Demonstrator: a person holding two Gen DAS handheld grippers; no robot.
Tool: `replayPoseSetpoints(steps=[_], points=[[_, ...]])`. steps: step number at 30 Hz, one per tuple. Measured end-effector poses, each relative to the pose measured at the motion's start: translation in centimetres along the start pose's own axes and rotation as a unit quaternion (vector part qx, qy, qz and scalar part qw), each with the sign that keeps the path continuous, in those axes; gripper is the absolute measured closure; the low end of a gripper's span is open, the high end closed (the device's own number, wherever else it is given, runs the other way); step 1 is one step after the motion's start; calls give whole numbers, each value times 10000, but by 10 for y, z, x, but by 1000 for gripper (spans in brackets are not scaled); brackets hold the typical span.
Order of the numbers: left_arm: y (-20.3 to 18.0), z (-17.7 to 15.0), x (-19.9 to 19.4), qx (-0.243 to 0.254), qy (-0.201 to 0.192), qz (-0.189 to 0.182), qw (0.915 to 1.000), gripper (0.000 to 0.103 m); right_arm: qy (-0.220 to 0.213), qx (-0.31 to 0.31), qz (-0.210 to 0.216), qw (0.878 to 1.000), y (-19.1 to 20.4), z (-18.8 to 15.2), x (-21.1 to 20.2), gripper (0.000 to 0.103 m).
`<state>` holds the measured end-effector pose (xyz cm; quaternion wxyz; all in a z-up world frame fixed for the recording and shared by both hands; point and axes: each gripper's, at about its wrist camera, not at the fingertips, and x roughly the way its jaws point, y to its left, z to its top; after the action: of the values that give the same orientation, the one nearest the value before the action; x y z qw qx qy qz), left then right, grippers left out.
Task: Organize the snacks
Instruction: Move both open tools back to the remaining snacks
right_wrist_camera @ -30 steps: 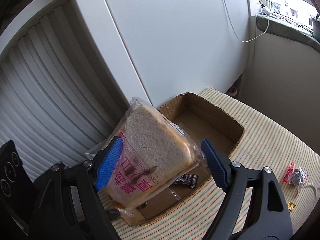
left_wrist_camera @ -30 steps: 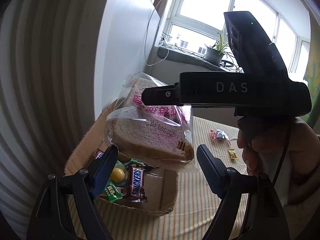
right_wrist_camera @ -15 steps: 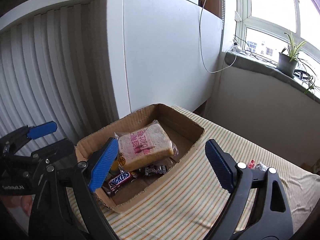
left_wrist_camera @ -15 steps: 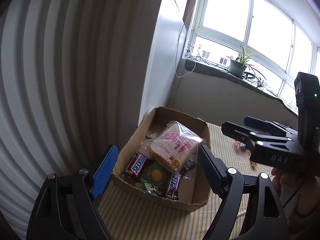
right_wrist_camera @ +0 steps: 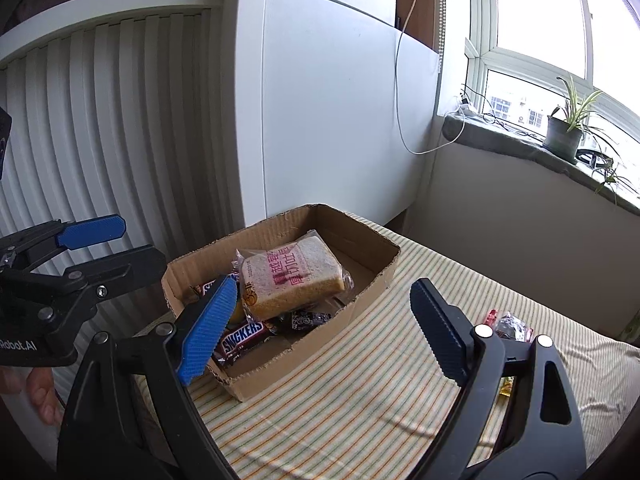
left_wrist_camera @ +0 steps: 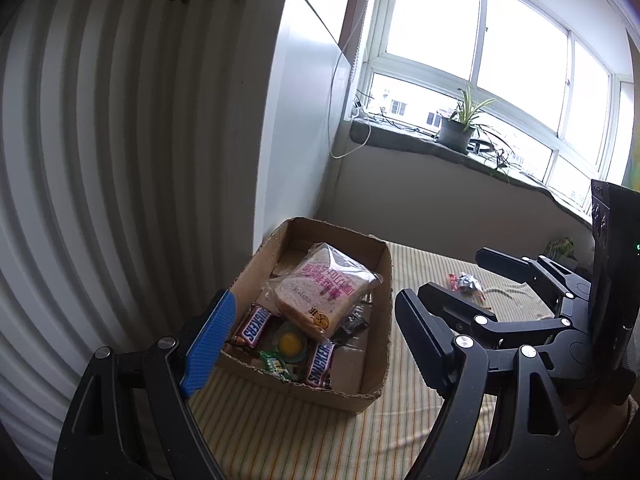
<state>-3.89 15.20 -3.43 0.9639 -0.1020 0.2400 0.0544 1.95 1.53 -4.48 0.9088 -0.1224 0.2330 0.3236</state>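
While bagged bread [right_wrist_camera: 294,280] lies in cardboard box [right_wrist_camera: 384,276], hovering apart: left gripper [left_wrist_camera: 316,340], right gripper [right_wrist_camera: 320,328], both spread wide, gripping nothing.

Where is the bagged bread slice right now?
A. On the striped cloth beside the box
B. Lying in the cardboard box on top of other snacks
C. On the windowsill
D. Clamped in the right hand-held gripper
B: the bagged bread lies inside the cardboard box, resting on the Snickers bars; both hand-held grippers are open and empty.
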Motion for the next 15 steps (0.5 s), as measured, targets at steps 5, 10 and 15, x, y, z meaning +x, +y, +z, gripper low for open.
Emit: replayPoseSetpoints(steps=[5, 10, 15], points=[[-25, 4, -2, 235, -55, -13, 9997, 21, -53, 267, -202, 9994, -30, -21, -24, 12], [-68, 7, 1, 535, -70, -200, 9983, 21, -71, 591, -666, 9960, -73, -53, -56, 12], [-137, 5, 9, 1047, -48, -712, 9919, 21, -7, 1054, -1250, 9865, -126, -93, -100, 12]])
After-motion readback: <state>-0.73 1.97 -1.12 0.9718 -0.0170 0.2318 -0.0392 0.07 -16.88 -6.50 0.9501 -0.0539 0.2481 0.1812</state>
